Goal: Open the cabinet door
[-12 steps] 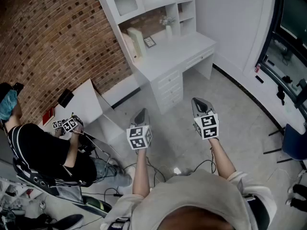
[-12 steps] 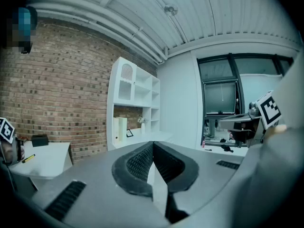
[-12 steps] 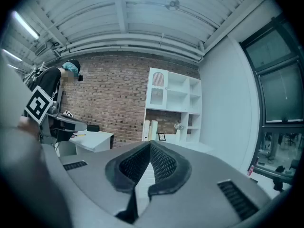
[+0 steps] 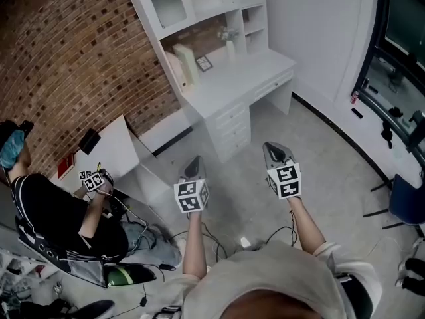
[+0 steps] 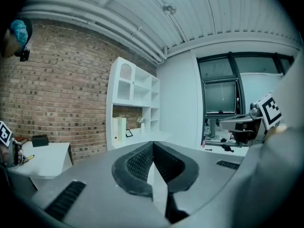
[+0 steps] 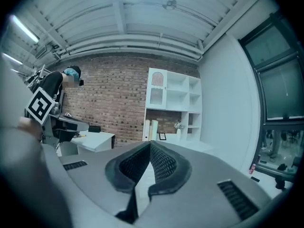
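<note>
The white desk unit (image 4: 229, 72) stands against the brick wall, well ahead of both grippers. Its upper hutch has a small cabinet door (image 4: 167, 5) with an arched panel at the top left; the door (image 5: 124, 82) looks closed, as it (image 6: 157, 90) does from the right gripper too. My left gripper (image 4: 195, 159) and right gripper (image 4: 275, 148) are held side by side over the floor, pointing toward the desk. The left gripper (image 5: 153, 144) has its jaws pressed together with nothing between them. The right gripper (image 6: 150, 145) is likewise shut and empty.
A seated person (image 4: 60, 211) at the left holds another marked device beside a low white table (image 4: 116, 148). Cables (image 4: 219, 234) trail on the floor by my feet. Desk drawers (image 4: 232, 121) face me. Windows and dark gear (image 4: 398, 58) line the right side.
Both grippers stay shut and keep their places relative to each other. The view has shifted slightly, and the seated person's hands sit a little lower.
</note>
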{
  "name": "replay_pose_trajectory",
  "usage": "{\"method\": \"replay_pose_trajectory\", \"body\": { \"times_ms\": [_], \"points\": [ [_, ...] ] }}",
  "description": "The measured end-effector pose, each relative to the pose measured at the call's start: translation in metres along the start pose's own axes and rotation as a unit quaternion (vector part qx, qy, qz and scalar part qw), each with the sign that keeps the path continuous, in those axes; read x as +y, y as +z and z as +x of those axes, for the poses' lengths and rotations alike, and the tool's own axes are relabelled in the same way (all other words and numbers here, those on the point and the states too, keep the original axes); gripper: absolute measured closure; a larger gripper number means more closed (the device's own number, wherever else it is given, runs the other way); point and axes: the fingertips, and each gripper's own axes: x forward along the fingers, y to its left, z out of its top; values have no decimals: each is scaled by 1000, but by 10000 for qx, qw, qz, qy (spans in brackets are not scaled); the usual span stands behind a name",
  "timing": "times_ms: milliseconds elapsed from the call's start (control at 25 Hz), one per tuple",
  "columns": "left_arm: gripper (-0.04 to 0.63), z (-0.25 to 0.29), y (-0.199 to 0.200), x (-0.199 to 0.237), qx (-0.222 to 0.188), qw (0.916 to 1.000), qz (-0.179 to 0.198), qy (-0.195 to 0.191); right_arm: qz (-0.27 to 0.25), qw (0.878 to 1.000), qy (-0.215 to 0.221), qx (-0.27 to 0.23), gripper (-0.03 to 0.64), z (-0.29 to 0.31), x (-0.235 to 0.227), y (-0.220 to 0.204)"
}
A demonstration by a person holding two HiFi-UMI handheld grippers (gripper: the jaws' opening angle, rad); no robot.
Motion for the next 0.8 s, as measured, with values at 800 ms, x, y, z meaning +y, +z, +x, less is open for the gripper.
{"method": "replay_pose_trajectory", "body": {
  "times_ms": [800],
  "points": [
    [569, 59, 1, -31, -16, 10000, 82, 36, -124, 9996, 193, -169, 603, 31, -45, -5]
  ]
}}
